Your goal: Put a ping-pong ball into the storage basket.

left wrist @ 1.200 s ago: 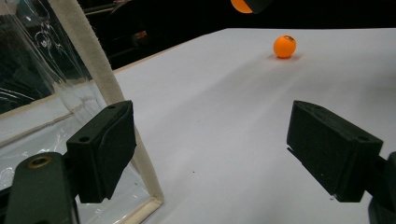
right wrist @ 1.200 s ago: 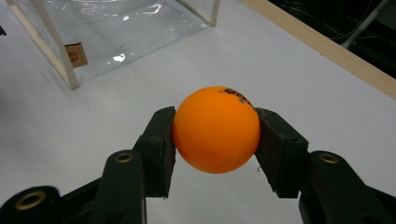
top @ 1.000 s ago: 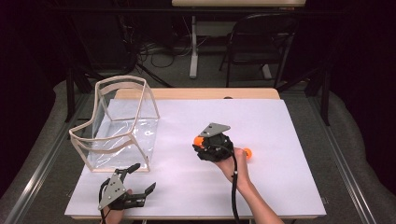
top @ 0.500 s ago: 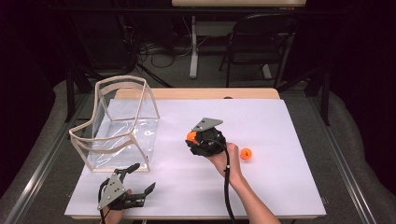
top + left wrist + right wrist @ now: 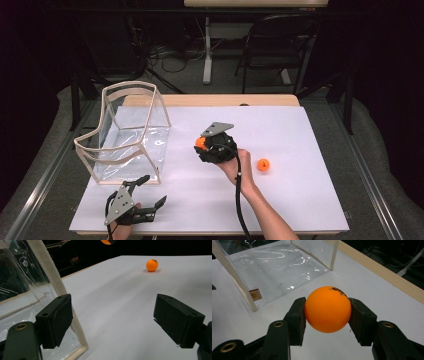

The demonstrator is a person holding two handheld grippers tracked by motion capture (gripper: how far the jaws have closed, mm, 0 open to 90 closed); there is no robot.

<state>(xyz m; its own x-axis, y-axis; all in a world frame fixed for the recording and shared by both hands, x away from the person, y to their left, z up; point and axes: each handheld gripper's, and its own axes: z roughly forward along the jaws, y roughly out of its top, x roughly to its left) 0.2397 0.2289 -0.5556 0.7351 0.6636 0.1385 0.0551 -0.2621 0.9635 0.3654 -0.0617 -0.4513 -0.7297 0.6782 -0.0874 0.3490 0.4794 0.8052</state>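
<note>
The right tool [image 5: 327, 311] pinches a smooth, matte orange ball [image 5: 327, 309] between its two black, blocky pads, one pad pressed to each side of the sphere; dark print marks the ball's top. In the high view this ball [image 5: 201, 142] sits at the tool's tip, held above the middle of the tabletop [image 5: 300, 200], just right of the clear bag.

The clear bag [image 5: 127, 135] is a boxy, open-topped container of glossy, wrinkled transparent plastic with a pale cream fabric trim along its edges; it stands on the tabletop's left part, and in the right gripper view a small tan label [image 5: 255, 294] shows at one lower corner.

A second orange ball [image 5: 263, 164] lies on the white surface to the right of the person's right hand [image 5: 232, 162], apart from it.

The left tool [image 5: 147, 200] rests near the tabletop's near-left edge, just in front of the bag, its jaws spread wide with nothing between them.

The flat white sheet has a light wooden strip [image 5: 210, 100] along its far edge. Bare surface lies open to the right and toward the near edge.
</note>
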